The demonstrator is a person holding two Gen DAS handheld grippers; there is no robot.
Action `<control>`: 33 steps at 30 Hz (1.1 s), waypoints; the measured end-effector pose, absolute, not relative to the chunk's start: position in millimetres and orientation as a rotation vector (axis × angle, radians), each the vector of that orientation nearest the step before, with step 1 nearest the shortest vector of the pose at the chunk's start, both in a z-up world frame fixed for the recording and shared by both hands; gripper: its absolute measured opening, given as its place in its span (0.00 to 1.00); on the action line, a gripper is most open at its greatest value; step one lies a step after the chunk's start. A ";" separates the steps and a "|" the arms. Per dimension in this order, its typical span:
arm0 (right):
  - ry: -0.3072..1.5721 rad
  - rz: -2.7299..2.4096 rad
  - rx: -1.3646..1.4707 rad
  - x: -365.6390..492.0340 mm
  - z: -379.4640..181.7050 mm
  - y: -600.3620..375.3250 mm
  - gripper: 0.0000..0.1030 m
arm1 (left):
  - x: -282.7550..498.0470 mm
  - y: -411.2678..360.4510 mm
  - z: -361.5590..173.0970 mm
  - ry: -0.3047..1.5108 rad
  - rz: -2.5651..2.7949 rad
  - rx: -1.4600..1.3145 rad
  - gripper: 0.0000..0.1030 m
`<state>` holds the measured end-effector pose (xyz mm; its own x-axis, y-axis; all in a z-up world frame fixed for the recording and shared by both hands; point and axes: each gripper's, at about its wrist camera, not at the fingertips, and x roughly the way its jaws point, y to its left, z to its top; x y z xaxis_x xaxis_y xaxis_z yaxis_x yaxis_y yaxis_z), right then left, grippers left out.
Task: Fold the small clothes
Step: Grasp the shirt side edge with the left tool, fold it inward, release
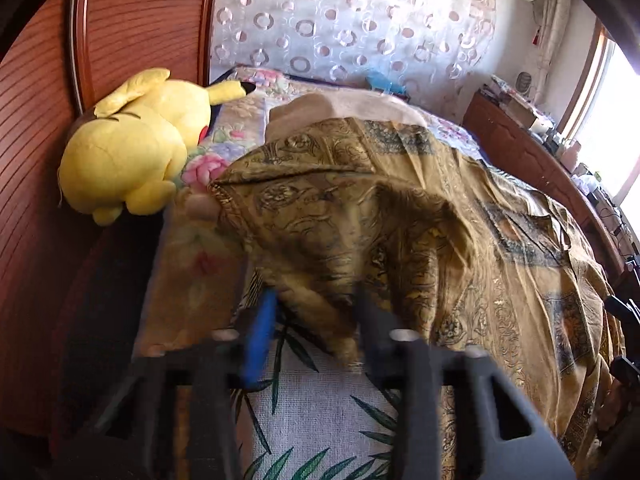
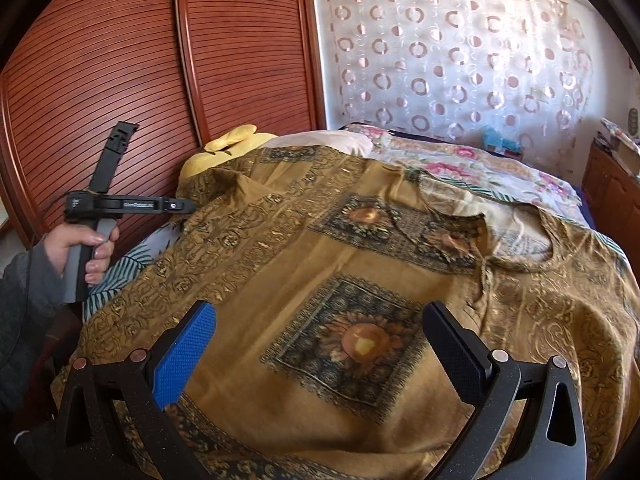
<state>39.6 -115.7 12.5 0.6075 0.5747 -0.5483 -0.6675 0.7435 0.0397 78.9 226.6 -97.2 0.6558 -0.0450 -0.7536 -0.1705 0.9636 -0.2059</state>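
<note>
Gripping a bunched edge of the golden-brown patterned garment (image 1: 400, 216), the left gripper (image 1: 316, 308) has its 2 fingers closed on the fabric, the cloth rising in a lifted peak in front of its camera; the left-wrist view is blurred, so how deep the bite goes is hard to tell. In the right-wrist view the same tool (image 2: 176, 205) shows at the garment's far left side, held by the person's hand (image 2: 82, 250). The right gripper (image 2: 316, 344) hangs over the middle of the garment with its fingers spread wide, holding nothing.

The garment lies spread across the bed (image 2: 460, 168), over a floral cover and a leaf-print sheet (image 1: 320, 432), neckline toward the right. A yellow plush toy (image 1: 132, 152) sits by the wooden wardrobe (image 2: 140, 60), just beside the lifted edge.

The likely risk: with only 1 side pinched, pulling it across could drag the whole thin cloth and wrinkle it, or the fabric could slip from a shallow grip, leaving a crooked fold. The carried edge might also brush the toy.
</note>
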 end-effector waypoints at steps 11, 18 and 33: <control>0.580 0.743 -0.156 40.4 5.9 -110.2 1.00 | 78.9 227.4 -92.8 0.856 0.044 -0.277 0.08; 0.579 0.740 -0.115 39.6 6.3 -120.8 1.00 | 73.8 208.8 -42.2 0.708 -0.004 -0.208 0.05; 0.559 0.681 -0.052 30.0 8.7 -149.8 1.00 | 81.2 91.1 11.1 0.642 -0.248 -0.035 0.08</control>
<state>30.0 -149.8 8.7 0.6363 0.5826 -0.5057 -0.6096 0.7814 0.1333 81.2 91.1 11.2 0.7722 -0.2396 -0.5885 0.2179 0.9699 -0.1089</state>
